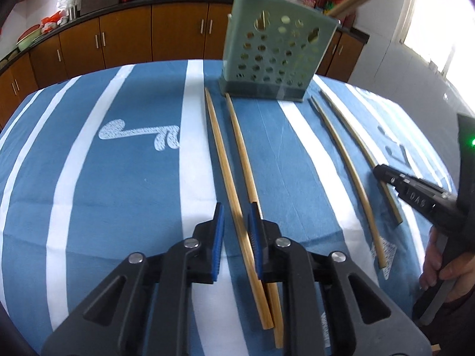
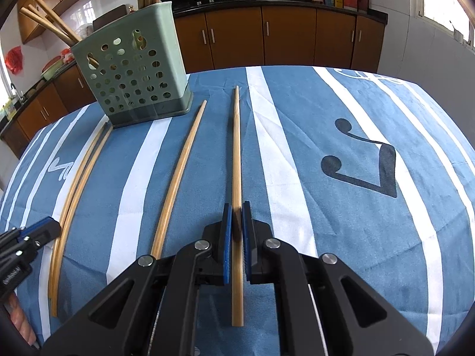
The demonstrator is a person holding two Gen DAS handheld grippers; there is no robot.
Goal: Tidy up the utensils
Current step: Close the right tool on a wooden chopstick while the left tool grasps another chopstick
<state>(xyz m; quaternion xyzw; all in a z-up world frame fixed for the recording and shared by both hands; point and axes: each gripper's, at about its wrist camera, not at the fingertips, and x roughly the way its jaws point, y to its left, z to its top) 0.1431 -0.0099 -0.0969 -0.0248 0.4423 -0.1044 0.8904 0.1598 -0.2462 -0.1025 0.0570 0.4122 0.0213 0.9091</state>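
Note:
A green perforated utensil holder (image 1: 273, 59) stands at the far side of the table and holds several chopsticks; it also shows in the right wrist view (image 2: 133, 77). Wooden chopsticks lie on the blue striped cloth. My left gripper (image 1: 236, 222) is open, its blue pads either side of a chopstick (image 1: 231, 195), with a second chopstick (image 1: 246, 160) beside it. My right gripper (image 2: 236, 222) has its pads close around a single chopstick (image 2: 236, 154) that lies on the cloth. Another chopstick (image 2: 181, 175) lies to its left. The right gripper also shows in the left wrist view (image 1: 383, 172).
The table carries a blue and white striped cloth (image 1: 118, 178) with music-note prints. Brown kitchen cabinets (image 2: 267, 38) and a counter with woks run behind it. A bright window (image 1: 439, 20) is at the right. The left gripper shows in the right wrist view (image 2: 35, 234).

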